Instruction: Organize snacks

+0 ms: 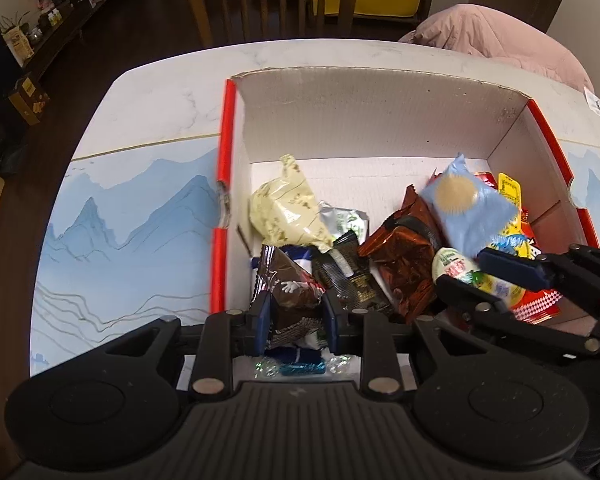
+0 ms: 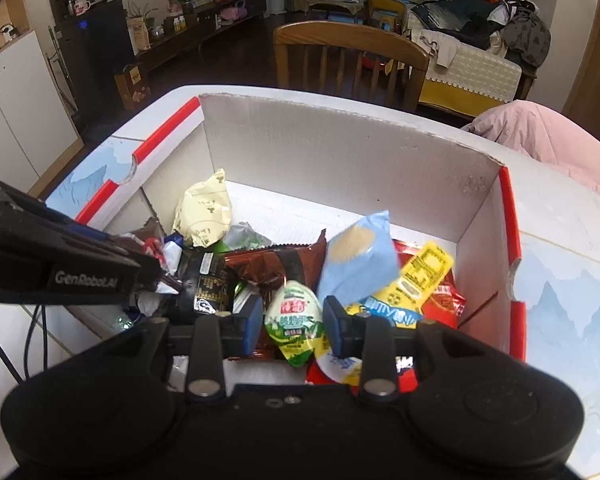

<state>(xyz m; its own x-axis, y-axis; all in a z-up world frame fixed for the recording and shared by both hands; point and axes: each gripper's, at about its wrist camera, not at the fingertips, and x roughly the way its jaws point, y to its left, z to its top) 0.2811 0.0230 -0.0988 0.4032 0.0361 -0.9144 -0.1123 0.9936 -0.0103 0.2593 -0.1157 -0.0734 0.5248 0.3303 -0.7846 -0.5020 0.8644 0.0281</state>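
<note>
Both of your grippers are down inside the cardboard box (image 1: 380,112), which sits on the marble-and-mountain-print table (image 1: 120,208) with its red-edged side walls at 9 and 3 o'clock in the left wrist view.

Left gripper (image 1: 296,314): your blue pads are pressed onto a dark brown snack packet (image 1: 290,286) with a white cartoon glove on it — gripped at 6 o'clock of the box floor. Under the packet lie small blue-and-clear wrapped candies (image 1: 300,367).

Right gripper (image 2: 289,322): a small green-and-white sachet (image 2: 296,322) stands upright between your pads. The left pad looks to touch its edge; whether the right pad bears on it I cannot tell. From the left wrist view the same gripper (image 1: 466,272) enters at 3 o'clock with the sachet in its jaws.

Rest of the snacks, as seen from the right wrist camera:
- pale yellow puffed bag (image 2: 204,212) at 11 o'clock, against the far left corner
- glossy brown wrapper (image 2: 276,260) at centre
- black packet (image 2: 206,280) at 9 o'clock of the sachet
- light blue packet (image 2: 358,260) with a round biscuit picture, tilted, at 1 o'clock
- yellow sachet (image 2: 420,276) and red packets (image 2: 446,300) at 3 o'clock, near the right wall

A wooden chair (image 2: 348,56) stands beyond the table at 12 o'clock — a pink padded garment (image 2: 540,136) rests at 2 o'clock.
</note>
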